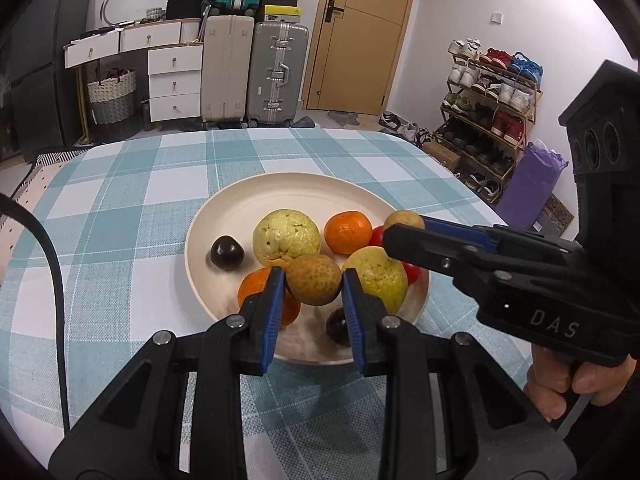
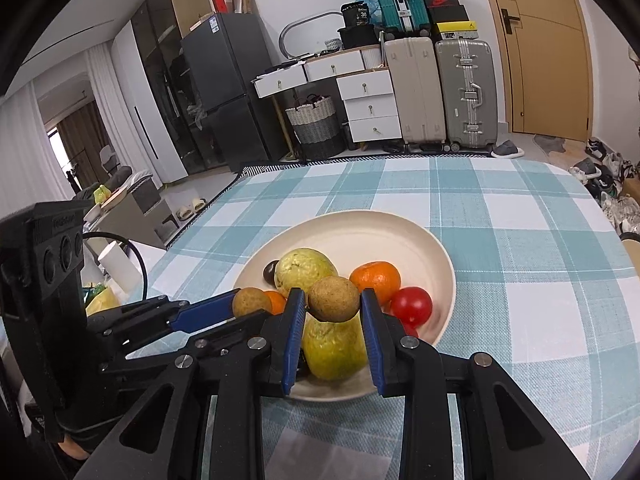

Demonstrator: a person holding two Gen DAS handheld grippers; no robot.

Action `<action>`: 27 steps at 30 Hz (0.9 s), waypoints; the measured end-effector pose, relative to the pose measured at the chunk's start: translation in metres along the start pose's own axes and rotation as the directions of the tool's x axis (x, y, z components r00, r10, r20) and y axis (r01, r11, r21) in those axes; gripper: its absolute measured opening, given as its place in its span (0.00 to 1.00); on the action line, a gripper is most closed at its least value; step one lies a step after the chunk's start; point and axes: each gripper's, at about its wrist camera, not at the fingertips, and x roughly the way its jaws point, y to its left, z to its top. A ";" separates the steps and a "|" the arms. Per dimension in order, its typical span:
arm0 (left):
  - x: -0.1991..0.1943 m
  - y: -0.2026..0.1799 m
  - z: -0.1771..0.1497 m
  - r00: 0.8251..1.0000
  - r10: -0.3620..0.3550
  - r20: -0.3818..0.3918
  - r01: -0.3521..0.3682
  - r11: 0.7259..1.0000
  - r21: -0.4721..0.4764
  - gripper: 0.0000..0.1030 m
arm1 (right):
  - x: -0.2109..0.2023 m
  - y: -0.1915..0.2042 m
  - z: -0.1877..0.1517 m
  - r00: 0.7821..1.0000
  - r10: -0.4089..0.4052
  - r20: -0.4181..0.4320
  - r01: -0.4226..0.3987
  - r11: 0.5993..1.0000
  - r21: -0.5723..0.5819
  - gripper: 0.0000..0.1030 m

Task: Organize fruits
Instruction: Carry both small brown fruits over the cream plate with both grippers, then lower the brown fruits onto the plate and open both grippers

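Fruits are sitting on a cream plate [image 1: 224, 216] on a checked tablecloth [image 1: 120, 184]. Left gripper [image 1: 313, 280] is clenching a brown speckled fruit [image 1: 314, 280] between its blue fingers [image 1: 272, 304], above the plate. Right gripper [image 2: 333, 300] is likewise gripping a second brown fruit [image 2: 334, 299] between its fingers [image 2: 294, 320], over a yellow-green fruit [image 2: 334, 350].

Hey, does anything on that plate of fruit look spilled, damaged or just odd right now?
Nothing has spilled; the fruit sits on the plate and the tablecloth lies flat. The only unusual thing: two brown fruits are off the plate, one clamped in the left gripper and one in the right gripper, above the pile.
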 end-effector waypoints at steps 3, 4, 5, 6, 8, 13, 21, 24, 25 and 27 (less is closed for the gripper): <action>0.004 0.001 0.000 1.000 0.000 -0.006 0.000 1.000 0.000 0.25 | 0.007 -0.001 0.004 1.000 0.011 -0.004 -0.011 1.000 0.007 0.28; 0.005 0.000 0.000 1.000 0.002 -0.007 -0.002 1.000 0.002 0.25 | 0.008 0.000 0.004 1.000 0.012 -0.004 -0.012 1.000 0.007 0.28; 0.006 0.000 0.000 1.000 0.004 -0.008 -0.004 1.000 0.007 0.25 | 0.010 0.000 0.005 1.000 0.013 -0.005 -0.013 1.000 0.006 0.28; 0.007 -0.001 0.000 1.000 0.008 -0.008 -0.008 1.000 0.012 0.25 | 0.012 0.000 0.006 1.000 0.017 -0.011 -0.017 1.000 0.005 0.28; 0.009 -0.001 0.000 1.000 0.010 -0.010 -0.009 1.000 0.018 0.25 | 0.016 0.001 0.007 1.000 0.018 -0.015 -0.018 1.000 0.001 0.28; 0.010 0.000 -0.001 1.000 0.010 -0.010 -0.010 1.000 0.018 0.25 | 0.023 -0.002 0.009 0.999 0.034 -0.036 -0.034 0.999 0.014 0.28; 0.010 0.001 -0.001 1.000 0.008 -0.008 -0.008 1.000 0.017 0.25 | 0.011 -0.004 0.008 1.000 0.007 -0.007 -0.007 1.000 0.000 0.38; 0.010 0.002 -0.001 1.000 0.002 -0.004 -0.002 1.000 0.013 0.25 | 0.008 -0.007 0.007 1.000 -0.008 -0.009 0.008 1.000 0.002 0.41; 0.009 0.003 -0.001 1.000 -0.002 -0.002 0.002 1.000 0.010 0.25 | 0.006 -0.009 0.006 1.000 -0.013 -0.007 0.013 1.000 0.006 0.45; 0.008 0.003 -0.001 1.000 0.002 0.003 -0.002 1.000 0.005 0.25 | 0.002 -0.010 0.003 1.000 -0.020 -0.004 0.020 1.000 0.000 0.46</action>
